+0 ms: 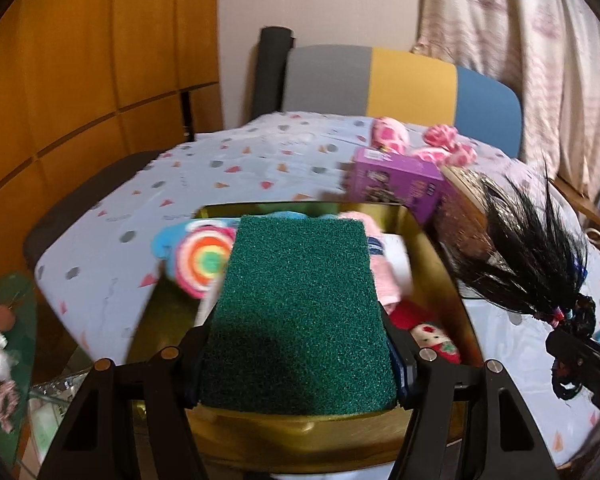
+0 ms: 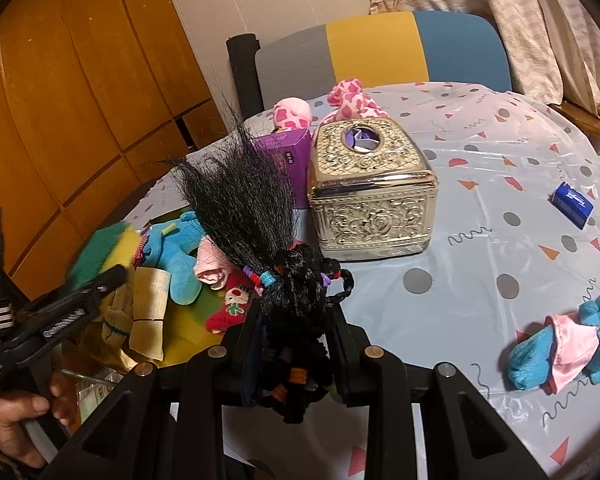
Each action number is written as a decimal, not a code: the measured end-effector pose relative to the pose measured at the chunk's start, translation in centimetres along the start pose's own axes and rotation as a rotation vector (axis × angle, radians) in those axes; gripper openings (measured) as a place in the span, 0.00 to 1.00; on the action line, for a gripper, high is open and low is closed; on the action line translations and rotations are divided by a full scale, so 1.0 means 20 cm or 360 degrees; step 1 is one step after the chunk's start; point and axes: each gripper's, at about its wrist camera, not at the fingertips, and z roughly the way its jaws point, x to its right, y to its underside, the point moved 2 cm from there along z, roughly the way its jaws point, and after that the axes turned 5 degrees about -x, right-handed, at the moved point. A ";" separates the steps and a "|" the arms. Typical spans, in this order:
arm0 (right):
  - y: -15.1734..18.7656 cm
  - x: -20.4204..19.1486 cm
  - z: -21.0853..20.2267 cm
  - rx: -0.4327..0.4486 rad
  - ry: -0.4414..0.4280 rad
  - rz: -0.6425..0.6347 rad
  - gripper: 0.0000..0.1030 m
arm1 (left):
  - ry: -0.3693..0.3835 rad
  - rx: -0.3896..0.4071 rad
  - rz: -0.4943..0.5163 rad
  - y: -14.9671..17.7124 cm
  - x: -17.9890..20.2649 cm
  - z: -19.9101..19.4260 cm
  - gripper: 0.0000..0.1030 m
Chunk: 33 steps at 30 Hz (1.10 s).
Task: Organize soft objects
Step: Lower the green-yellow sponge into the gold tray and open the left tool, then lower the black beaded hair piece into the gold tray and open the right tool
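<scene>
The left claw (image 1: 298, 376) is clamped on a green sponge (image 1: 300, 312), held over the gold bin (image 1: 432, 248) of soft toys. The right claw (image 2: 296, 344) is closed narrowly on a black hairpiece (image 2: 252, 208), held above the table (image 2: 480, 264) beside the bin.

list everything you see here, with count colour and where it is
scouring sponge: 1, green, held over the gold tray
gold tray: 1, at the table's left edge, holds soft toys
hair piece: 1, black with coloured bands, held above the table
tissue box: 1, ornate gold, mid table
purple box: 1, behind the tray
pink spotted plush: 1, far edge by the chair
blue plush: 1, pink skirt, right on the table
tissue packet: 1, blue, far right
left hand-held gripper: shut on the sponge
right hand-held gripper: shut on the hair piece
</scene>
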 end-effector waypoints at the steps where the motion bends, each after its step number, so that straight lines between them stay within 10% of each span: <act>1: 0.00 0.00 0.00 0.0001 0.0009 0.0001 0.28 | 0.0007 -0.0007 0.0013 0.00 0.02 0.02 0.66; 14: -0.01 0.00 0.03 -0.0033 0.0072 -0.0020 0.28 | 0.0041 -0.0154 0.0045 -0.02 0.12 0.29 0.77; 33: -0.05 -0.08 0.08 -0.0094 0.0023 -0.0101 0.28 | 0.0037 -0.0055 -0.0032 0.02 0.01 0.13 0.87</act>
